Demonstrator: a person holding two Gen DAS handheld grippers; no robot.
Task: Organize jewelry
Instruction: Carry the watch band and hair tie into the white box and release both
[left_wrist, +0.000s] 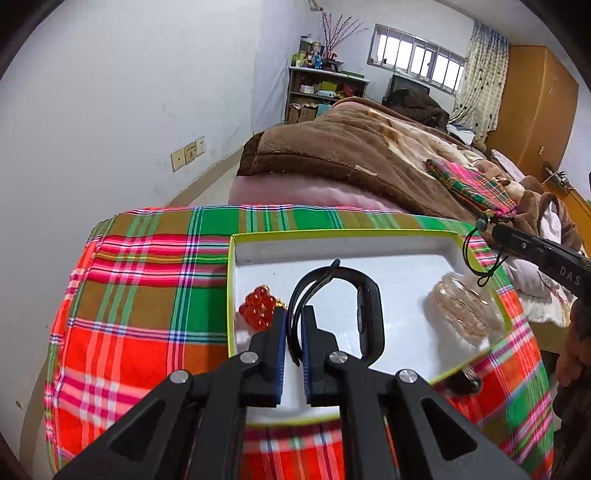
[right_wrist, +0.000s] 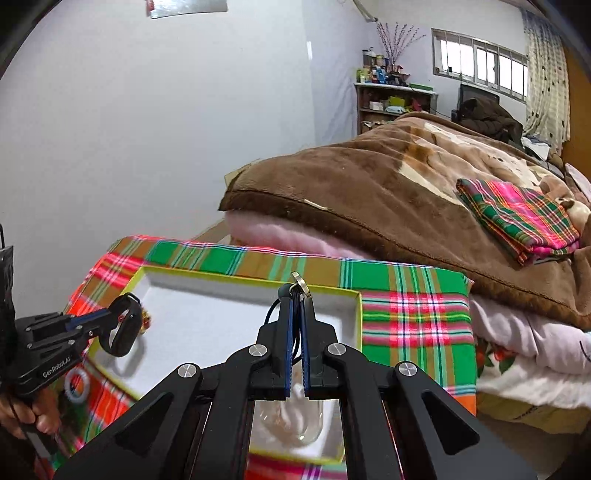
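Over plaid cloth (left_wrist: 147, 280), both tongs (left_wrist: 294, 317) (right_wrist: 296, 301) grip jewelry above tray (left_wrist: 332, 233).

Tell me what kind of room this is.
Most likely a lived-in bedroom: a bed under a brown fleece blanket, a cluttered wooden shelf unit by the wall, and a patterned curtain beside the barred window.

Daylight pours in from the window (left_wrist: 417, 55) at the far end of the room, its panes blown out to white, and leaves the wall (left_wrist: 129, 92) evenly bright with only soft shadows. Both my views bulge with fisheye curve and go black at the corners. The plaid cloth (left_wrist: 147, 295) smears and glows at its edges.
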